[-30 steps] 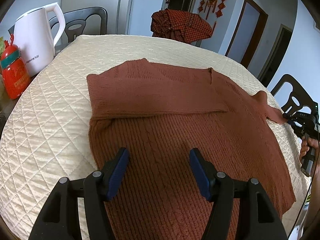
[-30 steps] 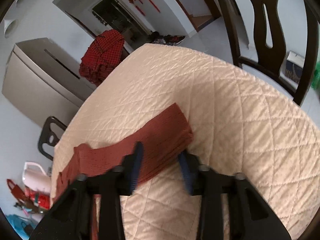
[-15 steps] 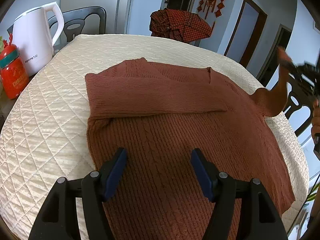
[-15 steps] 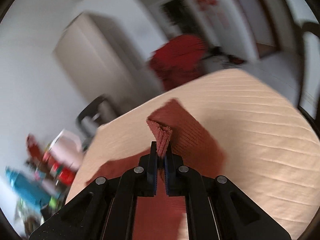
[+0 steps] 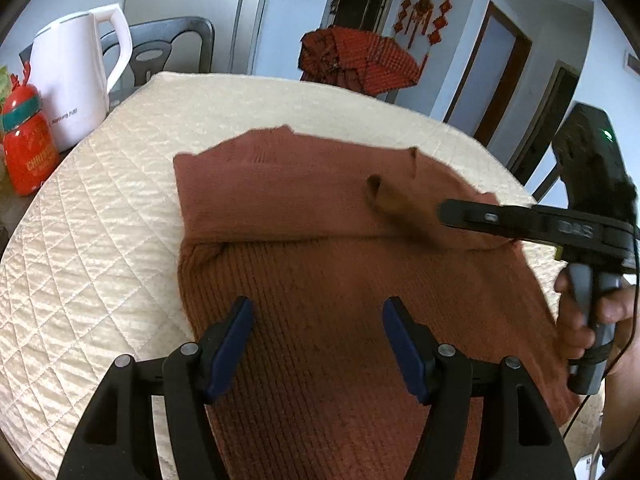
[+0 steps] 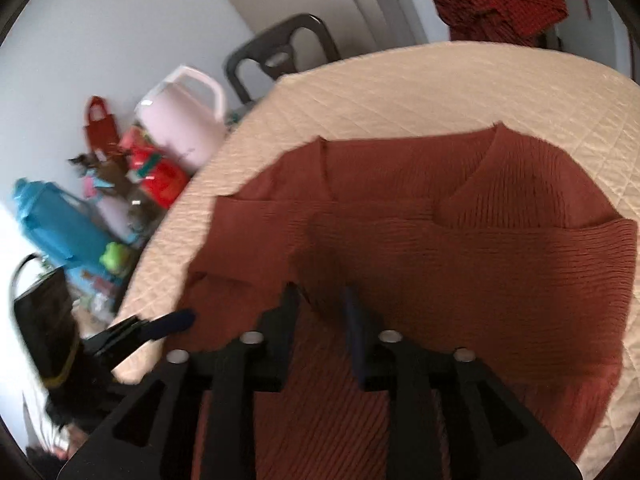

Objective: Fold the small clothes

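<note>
Right tongs [image 6: 320,308] opening over the rust sweater [image 5: 340,300], sleeve cuff [image 5: 384,196] at their tips as seen from the left wrist view — whether still pinched, cannot tell. Left tongs [image 5: 318,344] spread wide, empty, hovering above the hem. Sweater flat on the quilted counter [image 5: 100,260]; both sleeves now laid across the chest — body folds not yet done, roughly halfway.
</note>
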The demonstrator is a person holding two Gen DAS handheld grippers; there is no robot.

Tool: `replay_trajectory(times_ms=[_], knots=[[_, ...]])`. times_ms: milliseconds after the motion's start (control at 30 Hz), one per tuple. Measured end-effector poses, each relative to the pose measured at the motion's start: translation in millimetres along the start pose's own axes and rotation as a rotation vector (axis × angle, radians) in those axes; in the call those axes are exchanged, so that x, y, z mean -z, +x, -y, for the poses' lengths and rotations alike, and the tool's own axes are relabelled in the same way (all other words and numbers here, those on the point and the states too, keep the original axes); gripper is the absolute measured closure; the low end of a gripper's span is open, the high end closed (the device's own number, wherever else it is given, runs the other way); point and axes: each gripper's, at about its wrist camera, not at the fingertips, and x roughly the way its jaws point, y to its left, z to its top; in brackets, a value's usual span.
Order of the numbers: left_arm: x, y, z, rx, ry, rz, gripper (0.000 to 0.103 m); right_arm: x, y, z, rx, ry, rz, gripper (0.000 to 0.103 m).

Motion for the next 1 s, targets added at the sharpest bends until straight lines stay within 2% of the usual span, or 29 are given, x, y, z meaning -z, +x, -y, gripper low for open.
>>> replay_trajectory(times_ms=[133, 300, 400, 467, 500, 600, 667, 700, 733, 800, 933, 1000], knots=[[-18.8, -6.5, 9.3, 0.090, 0.001, 0.033, 0.033, 8.0, -33.2, 7.8, 0.035, 0.014, 0.053, 0.076], [-53.5, 14.2, 29.6, 0.099, 0.050, 0.038, 0.033, 20.4, -54.5, 37.9, 0.113, 0.097, 0.104, 0.076], [-72.1, 39.2, 41.9, 0.120, 0.072, 0.011, 0.033, 27.4, -66.9, 58.1, 0.119, 0.165, 0.134, 0.076], [-80.9, 58.6, 51.1, 0.100, 0.101, -0.012, 0.034, 29.8, -72.8, 64.5, 0.122, 0.182, 0.148, 0.076], [-82.9, 65.3, 53.6, 0.085, 0.114, -0.024, 0.037, 30.6, -74.5, 66.8, 0.125, 0.187, 0.152, 0.076], [-81.9, 82.2, 60.6, 0.068, 0.141, -0.080, 0.066, 30.3, -76.0, 71.5, 0.127, 0.197, 0.161, 0.076], [-80.5, 85.8, 64.6, 0.048, 0.155, -0.082, 0.079, 30.0, -76.7, 74.9, 0.129, 0.200, 0.167, 0.076], [-78.4, 85.5, 65.2, 0.046, 0.163, -0.082, 0.094, 28.7, -74.8, 75.5, 0.129, 0.203, 0.169, 0.076], [-79.2, 84.4, 66.6, 0.053, 0.162, -0.083, 0.098, 27.6, -74.0, 77.2, 0.128, 0.206, 0.171, 0.076], [-84.0, 77.8, 69.7, 0.071, 0.164, -0.054, 0.099, 27.3, -74.3, 80.8, 0.128, 0.212, 0.177, 0.076], [-100.6, 43.0, 72.6, 0.149, 0.165, 0.085, 0.099, 26.5, -78.4, 86.3, 0.132, 0.219, 0.198, 0.076], [-104.4, 42.7, 66.2, 0.129, 0.153, 0.092, 0.099, 26.2, -75.9, 87.9, 0.142, 0.218, 0.189, 0.076]])
